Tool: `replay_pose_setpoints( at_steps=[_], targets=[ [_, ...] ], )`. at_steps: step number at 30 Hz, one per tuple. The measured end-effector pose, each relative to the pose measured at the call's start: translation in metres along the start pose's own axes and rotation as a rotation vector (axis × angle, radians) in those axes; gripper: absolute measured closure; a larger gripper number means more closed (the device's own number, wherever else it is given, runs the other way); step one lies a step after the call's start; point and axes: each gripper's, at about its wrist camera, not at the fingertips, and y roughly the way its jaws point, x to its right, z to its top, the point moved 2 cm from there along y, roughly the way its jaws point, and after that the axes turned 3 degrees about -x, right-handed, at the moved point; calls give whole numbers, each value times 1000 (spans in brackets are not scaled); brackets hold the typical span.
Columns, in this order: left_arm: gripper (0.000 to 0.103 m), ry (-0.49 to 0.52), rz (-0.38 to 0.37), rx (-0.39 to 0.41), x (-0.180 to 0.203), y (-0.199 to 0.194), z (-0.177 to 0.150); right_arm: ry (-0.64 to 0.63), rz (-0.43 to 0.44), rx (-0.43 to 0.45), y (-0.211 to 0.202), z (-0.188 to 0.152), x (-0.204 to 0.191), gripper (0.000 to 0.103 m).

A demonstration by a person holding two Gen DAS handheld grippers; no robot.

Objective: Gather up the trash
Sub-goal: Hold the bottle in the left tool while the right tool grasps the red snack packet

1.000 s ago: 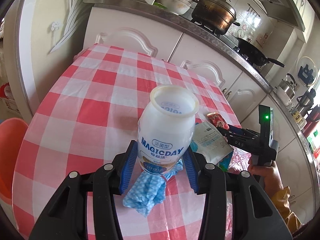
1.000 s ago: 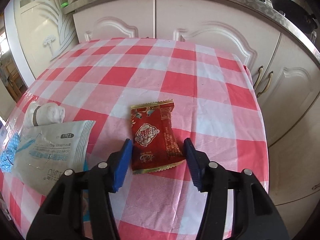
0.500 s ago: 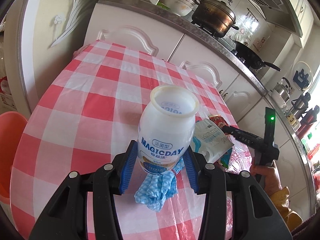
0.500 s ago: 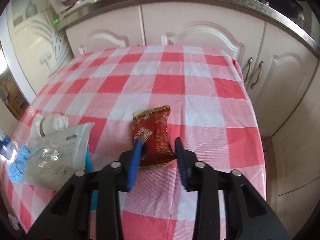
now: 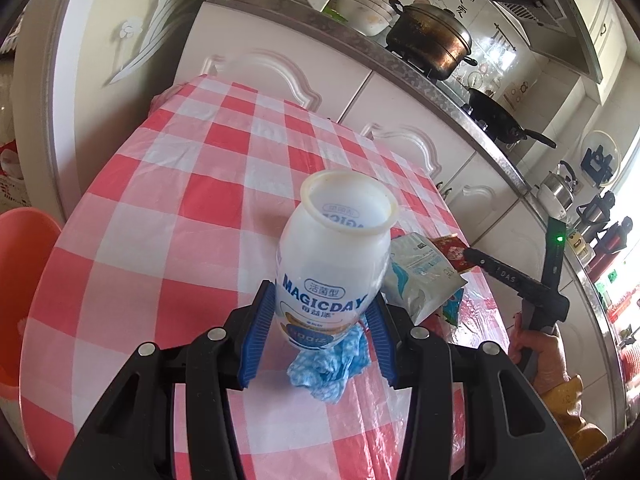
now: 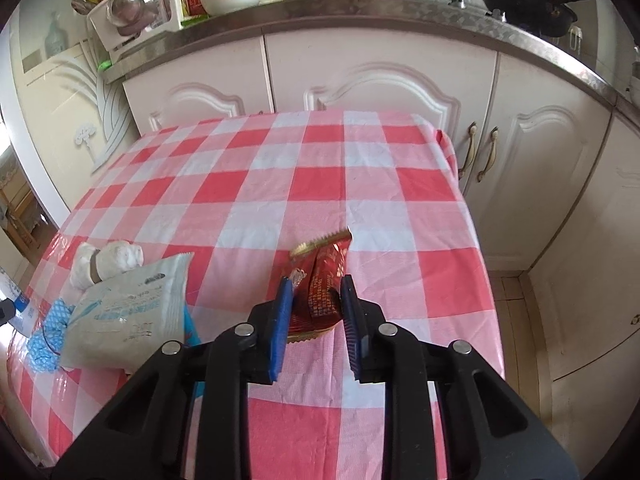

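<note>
Left wrist view: the left gripper (image 5: 318, 330) holds a white drink bottle (image 5: 332, 264) upright, its blue pads pressed against both sides of the bottle's lower body, the open mouth facing up. Under the bottle, a crumpled blue-and-white cloth (image 5: 330, 364) lies on the table (image 5: 168, 216), which is covered in red-and-white check. Just beyond the bottle, toward the table's right edge, lies a pale grey pouch (image 5: 424, 276). Past the pouch, the right gripper (image 5: 466, 256) reaches in from the right, held by a hand (image 5: 538, 356), with the red snack wrapper (image 5: 452, 246) at its tips.

Right wrist view: the right gripper (image 6: 316, 312) has its jaws closing, and the red snack wrapper (image 6: 320, 284) sits between them, pinched and buckled upward so its gold serrated end stands off the cloth. It lies near the table's (image 6: 328, 192) right edge, in the near half. To the left of the gripper, well apart from the wrapper, the grey pouch (image 6: 124, 316) rests by the left edge, with a crumpled white tissue (image 6: 108, 262) touching its far corner and the blue cloth (image 6: 46, 336) just beside it.
</note>
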Motion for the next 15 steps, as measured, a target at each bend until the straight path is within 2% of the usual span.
replay_pose_setpoints(
  at_steps=[2, 6, 9, 11, 12, 13, 14, 15],
  targets=[
    [56, -4, -2, 3, -2, -2, -1, 4, -8, 21, -7, 2, 0, 101],
    [56, -9, -6, 6, -4, -4, -3, -8, -15, 25, -14, 5, -3, 101],
    [56, -12, -9, 8, -6, -5, -5, 12, 6, -4, -7, 0, -1, 101],
    [56, -14, -7, 5, -7, -6, -6, 11, 0, -3, -4, -2, -1, 92],
    [56, -17, -9, 5, -8, -7, -7, -2, 7, -3, -3, -3, -2, 77],
    [56, -21, -9, 4, -8, -7, -7, -18, 7, -11, 1, -4, -4, 52],
    [56, -22, -8, 4, -9, -7, -7, -35, 1, -14, 4, -5, -6, 43],
    [56, -24, -6, 3, -10, -7, -8, -65, -8, -18, 8, -6, -8, 39]
  ],
)
